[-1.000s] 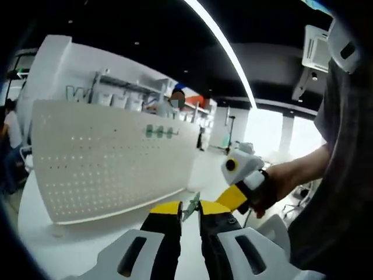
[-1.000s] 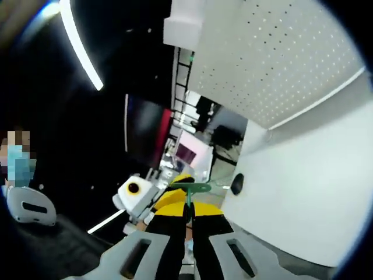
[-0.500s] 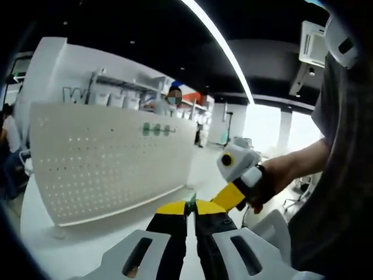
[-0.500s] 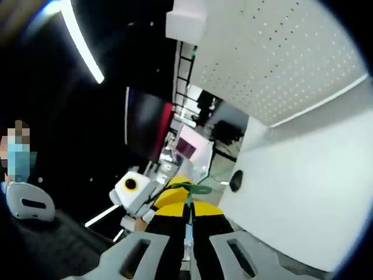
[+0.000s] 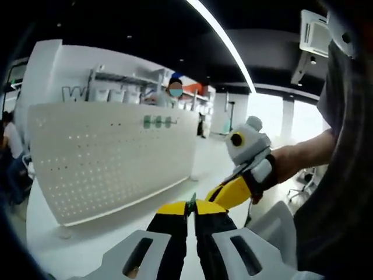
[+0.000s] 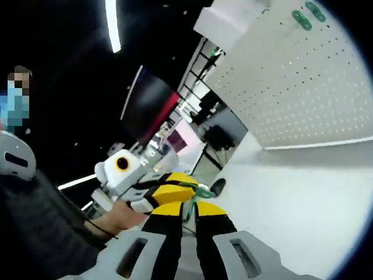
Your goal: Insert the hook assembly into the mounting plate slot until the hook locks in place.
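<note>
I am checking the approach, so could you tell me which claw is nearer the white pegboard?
Hard to say: both claws, left claw and right claw, meet on the green hook, apart from the pegboard.

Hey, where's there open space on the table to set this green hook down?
Bare white table runs along the foot of the pegboard, and more beyond the grippers in the right gripper view. It is crowded where left gripper and right gripper meet around the green hook.

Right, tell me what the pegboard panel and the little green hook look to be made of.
The pegboard panel looks like white painted sheet metal or rigid plastic: flat, matte, with even rows of small punched holes; which of the two I can't tell. The green hook, at the closed tips of both grippers, looks like thin plastic-coated wire or moulded plastic, with a slight gloss; it is too small to be sure.
</note>
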